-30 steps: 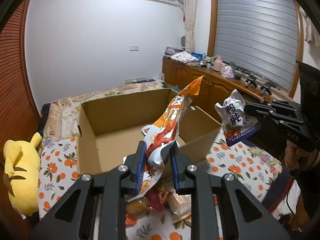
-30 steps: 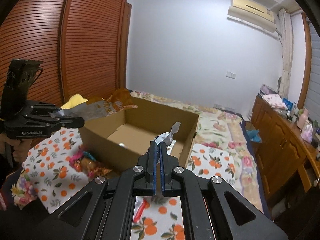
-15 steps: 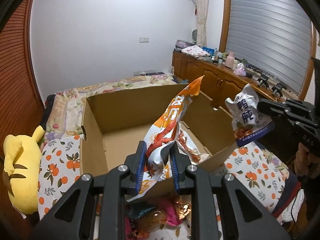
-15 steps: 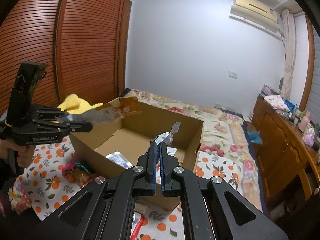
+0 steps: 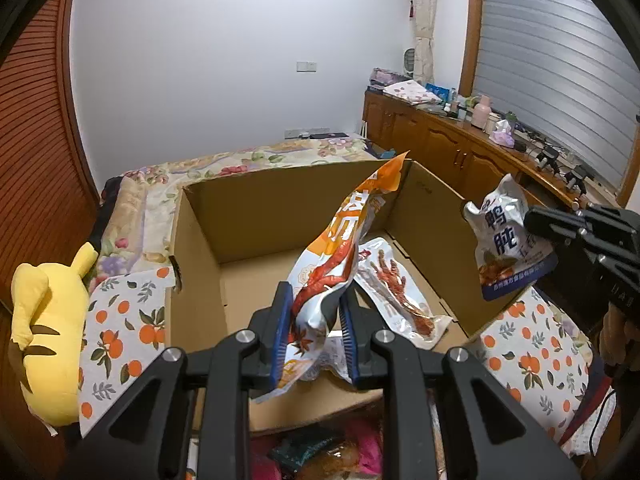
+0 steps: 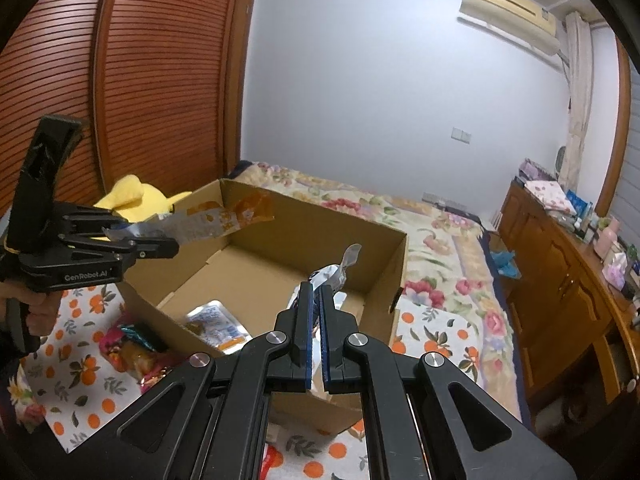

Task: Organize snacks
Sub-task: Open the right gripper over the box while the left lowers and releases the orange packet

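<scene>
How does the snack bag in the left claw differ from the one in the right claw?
The orange-and-white bag is long and narrow; the silver bag is shorter and squarer. The orange-and-white bag shows red chicken feet and orange lettering, the silver bag blue characters and a blue bottom band. The left claw pinches its bag low down; the right claw grips its bag by one edge. Both hang above the open cardboard box.

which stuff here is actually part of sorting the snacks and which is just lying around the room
Part of the job:
- cardboard box
- orange-and-white snack bag in the left gripper
- silver-and-blue snack pouch in the right gripper
- packet with a red claw picture lying in the box
- loose wrapped snacks beside the box

Just lying about:
- yellow plush toy
- pink bottle on the wooden cabinet
</scene>
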Demonstrator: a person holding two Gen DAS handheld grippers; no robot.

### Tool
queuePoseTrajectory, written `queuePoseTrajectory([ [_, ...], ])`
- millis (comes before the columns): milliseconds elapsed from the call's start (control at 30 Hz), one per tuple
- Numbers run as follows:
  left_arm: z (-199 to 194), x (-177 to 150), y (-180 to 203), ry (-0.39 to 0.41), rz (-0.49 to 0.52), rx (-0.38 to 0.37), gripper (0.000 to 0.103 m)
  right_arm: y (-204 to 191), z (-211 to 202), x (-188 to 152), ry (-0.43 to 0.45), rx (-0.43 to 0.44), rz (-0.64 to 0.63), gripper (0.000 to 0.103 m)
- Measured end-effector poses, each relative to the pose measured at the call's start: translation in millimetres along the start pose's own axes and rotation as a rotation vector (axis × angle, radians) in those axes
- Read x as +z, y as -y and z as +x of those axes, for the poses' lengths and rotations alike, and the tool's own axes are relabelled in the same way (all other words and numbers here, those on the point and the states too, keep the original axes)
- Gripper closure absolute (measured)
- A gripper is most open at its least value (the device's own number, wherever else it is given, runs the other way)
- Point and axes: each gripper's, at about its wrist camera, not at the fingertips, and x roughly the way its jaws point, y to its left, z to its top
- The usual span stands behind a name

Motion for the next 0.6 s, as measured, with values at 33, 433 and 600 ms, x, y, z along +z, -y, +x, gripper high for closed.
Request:
queuePoseTrajectory([
  [33,2.3,0.9,-0.3,-0.006,0.004,0.003,0.082,-0.7,3.6,0.6,-0.006,0.000,0.001,0.103],
  [433,3.3,3.2,-7.5,0.007,-0.003,0.035,0.080,-6.1,52.4,-6.5,-0.099,-0.007,0.018,0.103],
  [600,0.4,1.5,-15.4,0.010,-0.013,0.045,0.079,-4.7,68.8,-9.7,-0.129,0.015,0.052,0.103],
])
